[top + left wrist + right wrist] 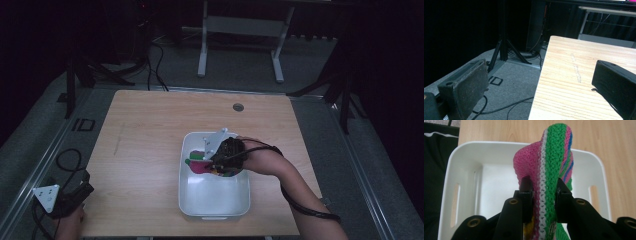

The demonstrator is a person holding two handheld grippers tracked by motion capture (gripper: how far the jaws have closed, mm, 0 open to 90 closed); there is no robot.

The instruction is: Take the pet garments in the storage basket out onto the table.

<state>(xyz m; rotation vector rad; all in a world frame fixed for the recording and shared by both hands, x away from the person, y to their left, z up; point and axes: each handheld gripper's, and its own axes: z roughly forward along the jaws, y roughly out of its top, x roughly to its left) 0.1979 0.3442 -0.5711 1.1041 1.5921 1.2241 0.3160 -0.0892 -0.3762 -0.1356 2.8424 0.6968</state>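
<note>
A knitted cloth (544, 170), striped in pink, green and white, is gripped between the jaws of the right tongs (543, 195), which are closed narrowly on a fold of it. The cloth is held above the white tub (469, 167), whose bare floor lies directly beneath and beyond the jaws. In the high view the right tongs (216, 165) are seen over the far half of the tub (215, 200), with the cloth (200, 162) bunched at their tip. The step in hand is judged to be the carrying of the cloth at the tub, whether in or out cannot be told. The left tongs (75, 197) are kept idle, well apart, at the table (150, 130) corner, jaws spread wide with nothing between them. Next, a steady grip is called for until the cloth is set down.
</note>
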